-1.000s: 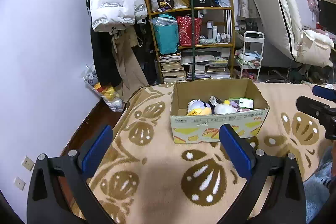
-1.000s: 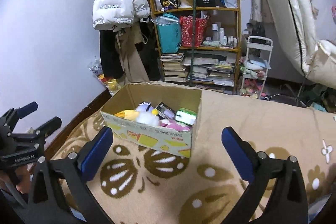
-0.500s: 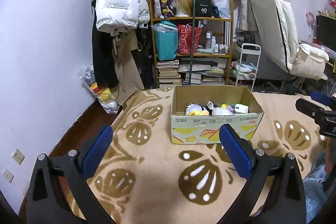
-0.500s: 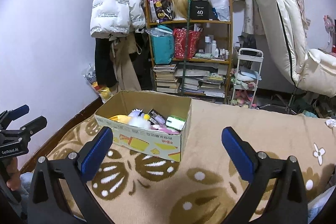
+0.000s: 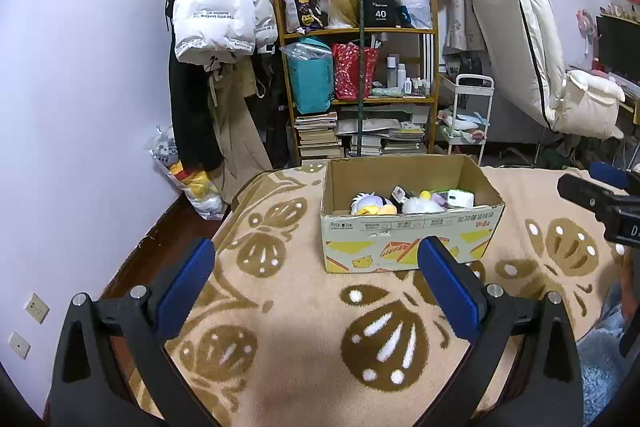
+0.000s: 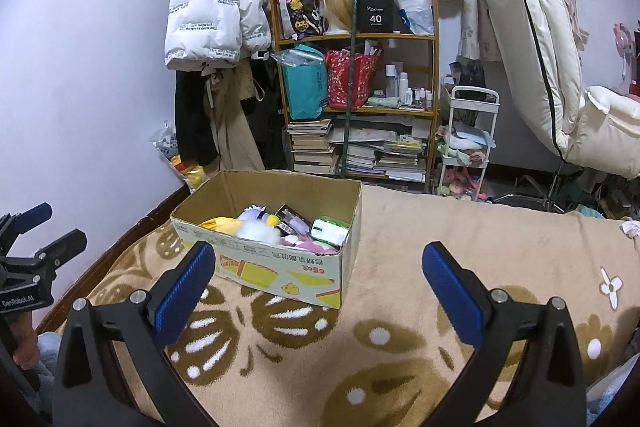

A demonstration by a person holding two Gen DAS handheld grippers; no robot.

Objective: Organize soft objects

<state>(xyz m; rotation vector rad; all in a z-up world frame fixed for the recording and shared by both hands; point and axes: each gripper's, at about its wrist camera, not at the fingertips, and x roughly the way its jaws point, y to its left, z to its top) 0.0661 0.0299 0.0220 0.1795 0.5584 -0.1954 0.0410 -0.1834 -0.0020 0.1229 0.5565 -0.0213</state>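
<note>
Right tool (image 6: 316, 281) spread wide and empty, cardboard box (image 6: 280, 273) of plush toys (image 6: 258, 227) just ahead on patterned blanket (image 6: 420, 291)

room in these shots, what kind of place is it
Most likely a lived-in bedroom: a patterned blanket covers what looks like a bed, a puffer jacket hangs by the wall, and a cluttered shelf holds books and bags.

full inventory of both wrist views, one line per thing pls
cardboard box: 1, brown with yellow print, on the blanket, open top
soft toys: several, white, yellow, pink, inside the box; exact count unclear
green-and-white packet: 1, in the box, right side
blanket: 1, beige with brown pattern, under the box
shelf: 1, wooden, back wall, holding books and bags
puffer jacket: 1, white, hanging left of the shelf
trolley: 1, white, right of the shelf
left gripper: blue pads, open, empty
right gripper: blue pads, open, empty
</note>
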